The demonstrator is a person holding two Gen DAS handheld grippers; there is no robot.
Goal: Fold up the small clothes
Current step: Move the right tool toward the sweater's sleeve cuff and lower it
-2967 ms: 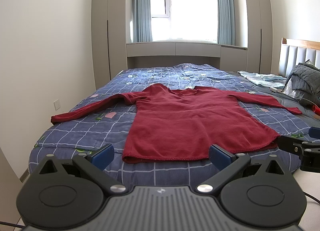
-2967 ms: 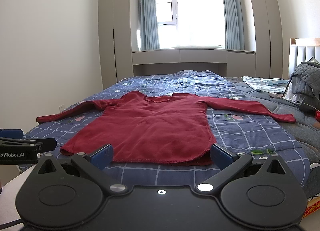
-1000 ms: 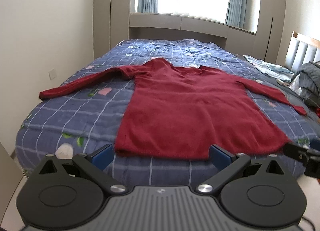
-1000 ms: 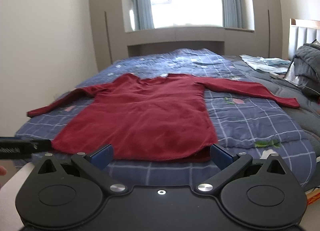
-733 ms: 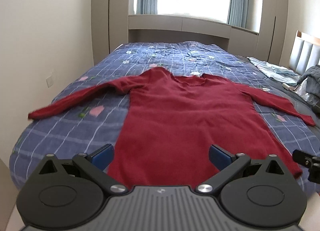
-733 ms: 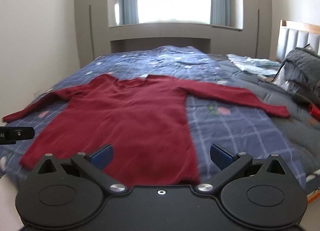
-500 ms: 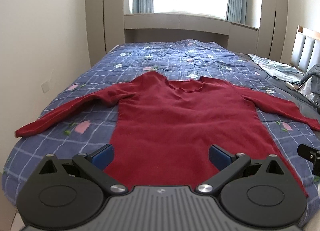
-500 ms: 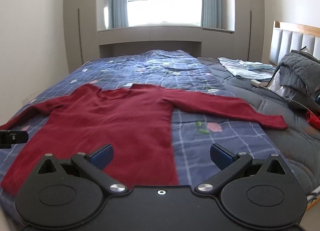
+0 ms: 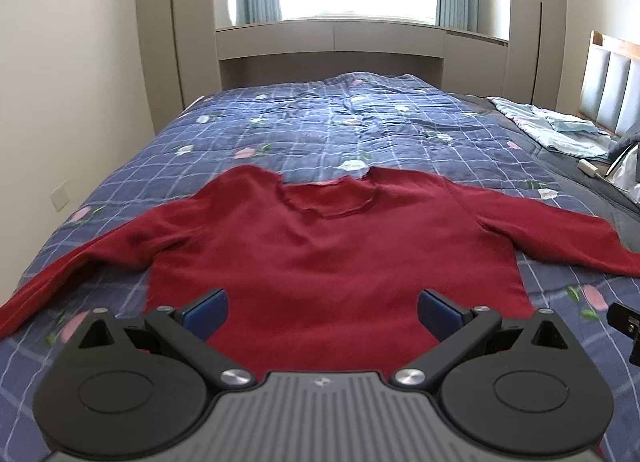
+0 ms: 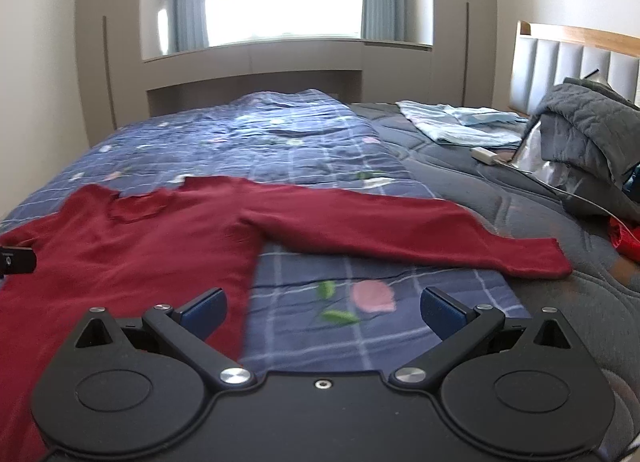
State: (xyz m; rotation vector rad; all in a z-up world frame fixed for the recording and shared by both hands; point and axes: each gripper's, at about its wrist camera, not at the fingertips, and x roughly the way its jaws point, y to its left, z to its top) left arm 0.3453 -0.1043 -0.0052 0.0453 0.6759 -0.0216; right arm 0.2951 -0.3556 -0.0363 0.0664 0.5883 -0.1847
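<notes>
Sweater [image 9: 332,258] lies flat across the bed [image 9: 320,121], collar toward the window, sleeves spread toward both side edges. Your left gripper [image 9: 322,308] hangs over its body; your right gripper [image 10: 322,308] faces the right sleeve [image 10: 400,229], so it is nearer. Both stand wide open, holding nothing.

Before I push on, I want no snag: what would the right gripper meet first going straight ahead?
Probably the right sleeve of the red sweater, stretched across the blue checked quilt. The open right gripper points over bare quilt toward it, though depth is unclear.
</notes>
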